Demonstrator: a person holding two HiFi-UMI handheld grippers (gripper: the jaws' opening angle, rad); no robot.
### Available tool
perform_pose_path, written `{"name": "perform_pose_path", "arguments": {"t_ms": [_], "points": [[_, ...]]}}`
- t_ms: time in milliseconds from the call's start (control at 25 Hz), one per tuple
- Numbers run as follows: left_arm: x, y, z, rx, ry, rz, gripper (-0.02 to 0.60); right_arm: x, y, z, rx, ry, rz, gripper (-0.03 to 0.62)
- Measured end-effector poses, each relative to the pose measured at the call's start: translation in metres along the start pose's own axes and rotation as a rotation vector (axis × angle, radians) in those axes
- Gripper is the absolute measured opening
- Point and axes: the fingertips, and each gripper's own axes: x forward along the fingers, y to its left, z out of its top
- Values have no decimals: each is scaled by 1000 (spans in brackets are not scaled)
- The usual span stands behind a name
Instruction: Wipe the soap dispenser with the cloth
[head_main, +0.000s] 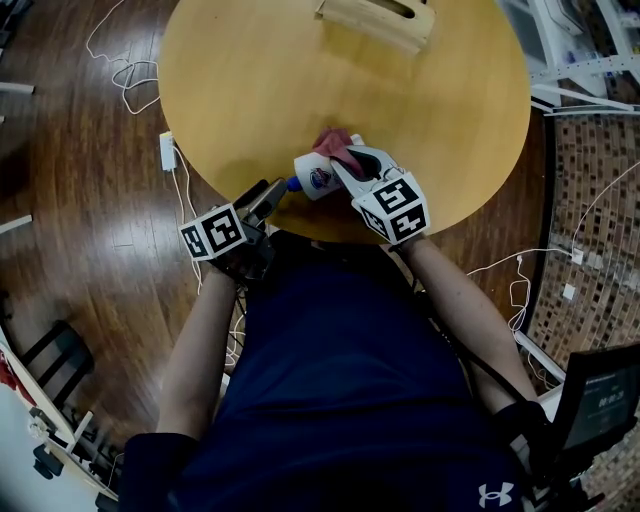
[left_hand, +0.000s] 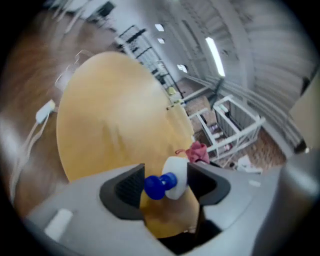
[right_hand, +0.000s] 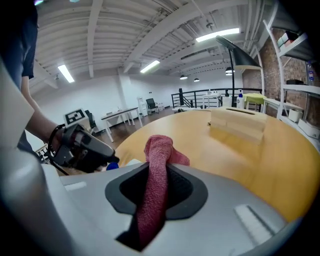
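Observation:
The white soap dispenser with a blue pump head lies on its side near the front edge of the round wooden table. My left gripper is at the pump end. In the left gripper view the pump head and the bottle's neck sit between the jaws of the left gripper, which stand apart and do not press on them. My right gripper is shut on the red cloth, which lies against the bottle. The cloth runs up between the right gripper's pads.
A pale wooden box with a slot stands at the table's far side, also in the right gripper view as the box. White cables and a power adapter lie on the wooden floor at left. White shelving stands at right.

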Motion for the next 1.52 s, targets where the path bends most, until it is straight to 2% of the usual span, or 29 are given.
{"name": "perform_pose_path", "arguments": {"t_ms": [80,160,240,320,400,520,560,640,680,800,880,1040,1200,1520], "points": [[-12,-10,10,284,20,50,267,0,-2,-4,14,4,1,77],[-15,-21,11,549,78,64,278,-1,-3,-5,24,1,2,77],[-9,-25,-2,843,191,65,296,1,-5,-4,31,10,-3,77],[4,-24,-24,1083,350,47,299,2,-6,-2,52,31,-15,78],[19,-18,-43,1223,492,25,299,4,-6,4,80,44,-26,78],[36,-7,-58,1363,630,26,290,14,5,21,93,61,-11,78],[39,-3,-60,1408,663,37,267,19,11,25,96,77,5,78],[44,2,-62,1492,693,65,168,34,25,29,100,141,44,78],[46,3,-62,1522,691,76,136,42,31,27,99,183,63,78],[49,0,-63,1559,663,96,132,59,42,14,93,295,92,78],[49,-1,-64,1559,643,113,130,59,39,8,104,322,84,78],[52,0,-64,1511,636,151,127,48,13,4,197,315,31,77],[53,0,-66,1492,647,153,127,38,-20,-8,263,292,-20,77],[52,0,-67,1496,646,160,127,12,-55,-9,305,276,-110,77]]}}
